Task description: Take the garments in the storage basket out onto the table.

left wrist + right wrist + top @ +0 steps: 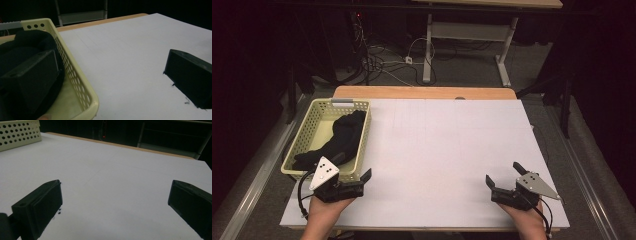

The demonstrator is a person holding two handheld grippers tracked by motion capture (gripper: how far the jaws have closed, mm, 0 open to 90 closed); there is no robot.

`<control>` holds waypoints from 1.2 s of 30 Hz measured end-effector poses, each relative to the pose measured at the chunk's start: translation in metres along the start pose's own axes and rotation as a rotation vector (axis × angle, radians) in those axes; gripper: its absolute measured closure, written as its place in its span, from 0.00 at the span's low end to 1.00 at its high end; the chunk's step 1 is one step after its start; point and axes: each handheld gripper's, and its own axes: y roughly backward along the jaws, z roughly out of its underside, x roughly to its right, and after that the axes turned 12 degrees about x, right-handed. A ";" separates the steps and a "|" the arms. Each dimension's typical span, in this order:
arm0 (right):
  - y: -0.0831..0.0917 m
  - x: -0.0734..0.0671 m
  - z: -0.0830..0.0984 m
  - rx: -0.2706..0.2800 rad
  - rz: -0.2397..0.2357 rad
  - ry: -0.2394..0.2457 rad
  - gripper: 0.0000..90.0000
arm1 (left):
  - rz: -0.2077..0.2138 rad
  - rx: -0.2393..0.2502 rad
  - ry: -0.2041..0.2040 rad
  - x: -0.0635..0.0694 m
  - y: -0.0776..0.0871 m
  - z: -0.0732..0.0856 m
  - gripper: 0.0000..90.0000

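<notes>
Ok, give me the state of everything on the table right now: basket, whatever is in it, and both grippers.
Basket: upright at the table's left edge, holding the black cloth.
Black cloth: crumpled inside the basket, one end draped up over the far right rim, not gripped.
Left gripper: jaws open, holding nothing, one jaw over the basket's near corner.
Right gripper: jaws open, holding nothing, low over the white table.

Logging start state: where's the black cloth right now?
In the high view the black cloth lies inside the yellow basket at the table's left, just beyond the open left gripper.
</notes>
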 end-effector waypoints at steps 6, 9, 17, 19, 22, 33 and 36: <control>0.001 0.005 0.001 -0.001 0.010 -0.018 0.00 | -0.010 -0.013 -0.008 0.002 0.000 0.001 0.00; 0.001 0.007 0.000 0.000 0.009 -0.024 0.00 | -0.007 -0.034 -0.010 0.005 -0.001 -0.001 0.00; 0.000 0.004 -0.001 0.008 -0.007 -0.018 0.00 | -0.008 -0.055 0.020 0.006 0.000 -0.001 0.00; -0.001 0.004 -0.001 0.008 -0.008 -0.016 0.00 | 0.003 -0.057 0.016 0.006 0.000 -0.002 0.00; -0.001 0.004 -0.002 0.006 -0.010 -0.009 0.00 | 0.010 -0.039 0.009 0.007 0.002 -0.004 0.00; 0.006 0.004 -0.006 0.025 -0.001 -0.009 0.00 | 0.102 -0.033 0.021 0.005 0.000 -0.002 0.00; 0.006 0.004 -0.008 0.028 -0.004 -0.007 0.00 | 0.082 -0.010 -0.007 0.006 0.003 -0.002 0.00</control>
